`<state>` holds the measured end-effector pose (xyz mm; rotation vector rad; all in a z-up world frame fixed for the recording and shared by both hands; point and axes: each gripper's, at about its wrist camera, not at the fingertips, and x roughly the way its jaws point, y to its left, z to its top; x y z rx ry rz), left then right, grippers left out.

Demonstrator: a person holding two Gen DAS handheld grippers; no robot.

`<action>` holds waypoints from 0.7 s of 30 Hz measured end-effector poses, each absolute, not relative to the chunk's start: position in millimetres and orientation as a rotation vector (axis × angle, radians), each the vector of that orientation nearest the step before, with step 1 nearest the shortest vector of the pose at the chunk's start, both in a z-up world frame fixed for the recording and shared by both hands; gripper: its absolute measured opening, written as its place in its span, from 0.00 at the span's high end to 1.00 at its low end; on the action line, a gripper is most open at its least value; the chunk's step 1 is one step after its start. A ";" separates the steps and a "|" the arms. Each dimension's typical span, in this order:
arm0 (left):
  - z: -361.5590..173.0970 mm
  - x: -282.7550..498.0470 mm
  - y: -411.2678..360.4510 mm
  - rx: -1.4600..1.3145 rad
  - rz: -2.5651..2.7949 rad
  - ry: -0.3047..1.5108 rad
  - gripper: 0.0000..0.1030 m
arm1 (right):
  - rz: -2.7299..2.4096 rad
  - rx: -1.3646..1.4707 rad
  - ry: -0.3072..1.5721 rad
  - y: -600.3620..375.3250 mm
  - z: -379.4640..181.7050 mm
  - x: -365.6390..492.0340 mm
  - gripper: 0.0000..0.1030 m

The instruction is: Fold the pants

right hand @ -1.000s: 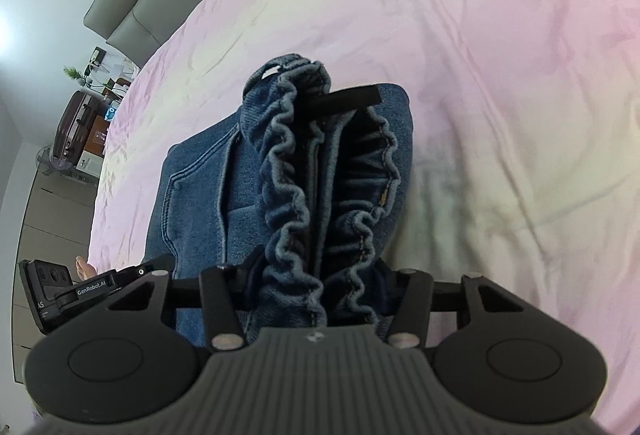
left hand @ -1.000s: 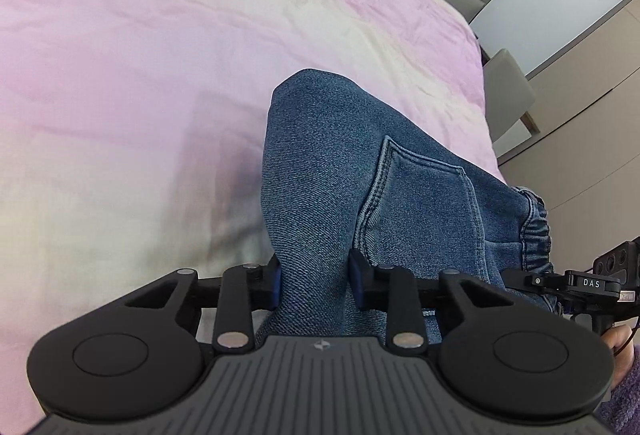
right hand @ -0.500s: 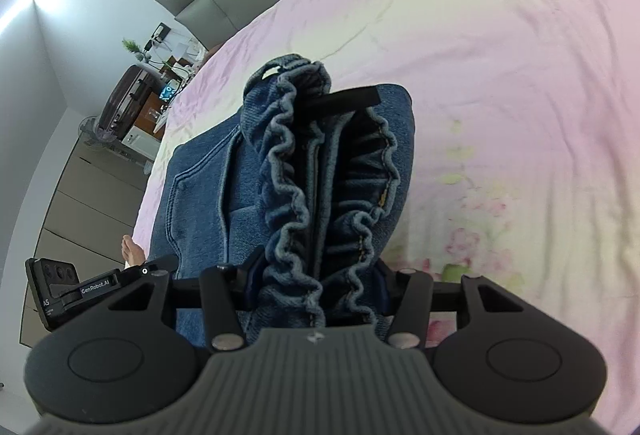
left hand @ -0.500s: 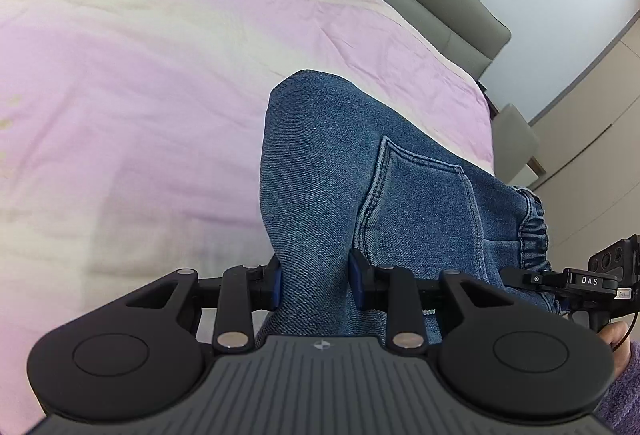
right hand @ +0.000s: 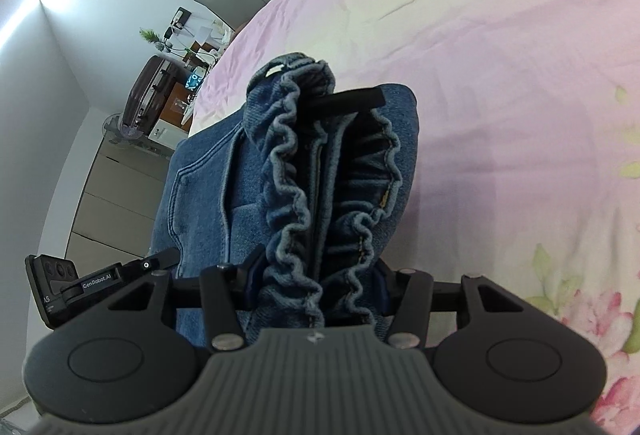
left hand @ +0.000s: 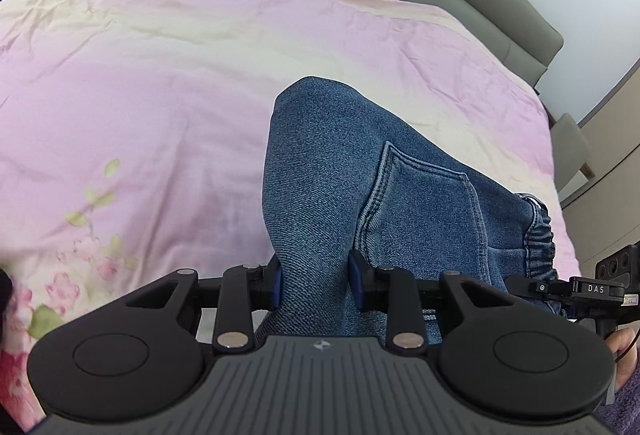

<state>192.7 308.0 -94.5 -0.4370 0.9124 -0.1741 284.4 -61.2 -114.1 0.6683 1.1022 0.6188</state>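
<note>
We carry the blue denim pants above the pink floral bedspread, left tool clamped on the fabric, right tool clamped on the gathered waistband. Next, we judge, lay them flat.

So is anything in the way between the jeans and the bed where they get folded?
Nothing visible is. Both grippers, left and right, hold the jeans above the pink bed cover, and the cover below them shows only wrinkles and printed flowers.
</note>
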 end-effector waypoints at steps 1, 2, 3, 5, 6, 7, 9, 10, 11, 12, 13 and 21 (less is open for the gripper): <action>-99.8 196.8 310.1 -0.438 -0.172 0.921 0.66 | 0.615 0.670 1.112 -56.4 -120.1 288.5 0.53; -104.4 200.6 310.9 -0.439 -0.171 0.927 0.66 | 0.612 0.668 1.118 -52.7 -125.1 291.8 0.53; -109.1 203.8 311.4 -0.440 -0.170 0.931 0.66 | 0.610 0.663 1.123 -49.3 -131.7 295.7 0.53; -121.1 210.2 317.7 -0.451 -0.166 0.943 0.66 | 0.605 0.656 1.134 -41.0 -143.4 303.7 0.53; -126.9 212.5 320.0 -0.456 -0.164 0.950 0.66 | 0.603 0.654 1.142 -36.6 -149.8 308.0 0.53; -133.1 214.2 326.2 -0.458 -0.161 0.960 0.66 | 0.599 0.654 1.154 -32.7 -157.3 312.4 0.53; -146.1 218.0 327.5 -0.459 -0.153 0.983 0.66 | 0.593 0.653 1.179 -24.7 -172.0 320.6 0.53; -152.2 218.6 327.3 -0.459 -0.154 0.991 0.66 | 0.590 0.647 1.189 -20.7 -179.4 323.0 0.53; -158.3 218.6 326.9 -0.462 -0.158 0.996 0.66 | 0.588 0.639 1.192 -18.8 -184.8 323.8 0.53; -162.5 218.3 326.4 -0.463 -0.162 0.998 0.66 | 0.592 0.632 1.191 -16.6 -189.9 327.6 0.52; -166.2 217.7 325.6 -0.466 -0.167 0.998 0.65 | 0.598 0.631 1.190 -16.2 -194.5 329.9 0.51; -166.0 208.8 306.2 -0.408 -0.123 1.007 0.51 | 0.572 0.643 1.217 -6.6 -215.2 338.9 0.38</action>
